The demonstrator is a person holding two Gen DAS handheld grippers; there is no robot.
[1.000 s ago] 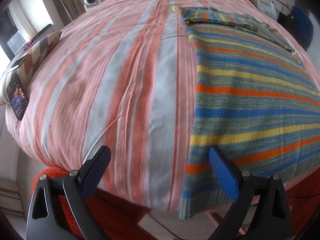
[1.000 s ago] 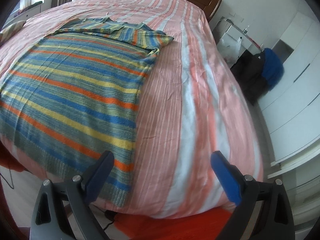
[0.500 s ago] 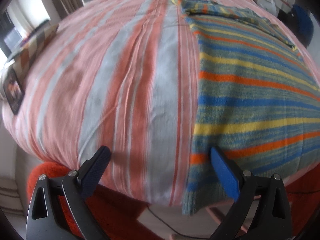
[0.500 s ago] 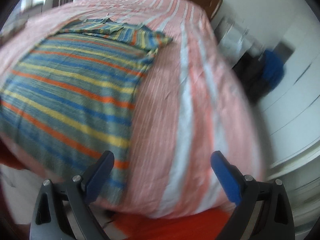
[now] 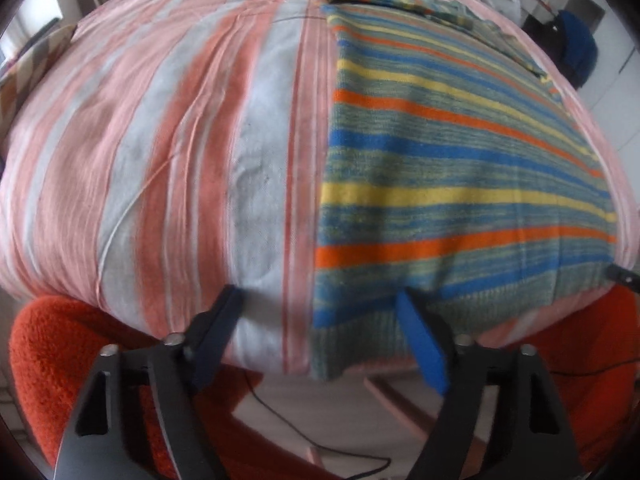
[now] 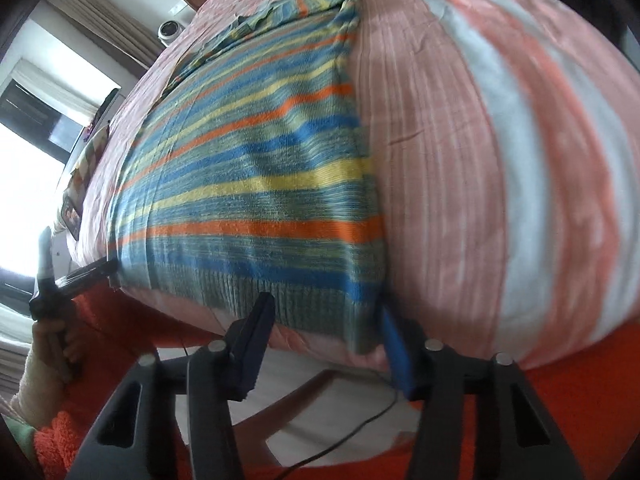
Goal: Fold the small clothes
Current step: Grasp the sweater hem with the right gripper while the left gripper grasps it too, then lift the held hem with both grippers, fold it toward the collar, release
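A striped knitted sweater (image 5: 452, 168) in blue, yellow, orange and grey-green lies flat on the bed, its ribbed hem hanging over the near edge. My left gripper (image 5: 320, 320) is open, its jaws straddling the sweater's near left hem corner at the bed edge. My right gripper (image 6: 326, 316) is open, its jaws either side of the near right hem corner (image 6: 360, 332). The sweater fills the middle of the right wrist view (image 6: 256, 184). The left gripper also shows at the far left of the right wrist view (image 6: 84, 274), held by a hand.
The bed (image 5: 160, 140) has a pink and white striped sheet. An orange fluffy rug (image 5: 52, 360) and a black cable (image 5: 320, 440) lie on the floor below. A patterned cushion (image 5: 24, 72) sits at the bed's left edge. A dark bag (image 5: 576, 52) stands at the far right.
Both grippers have moved down and in toward the near bed edge, each now at a hem corner of the sweater. The right gripper has tilted and swung left. The jaws have narrowed somewhat.
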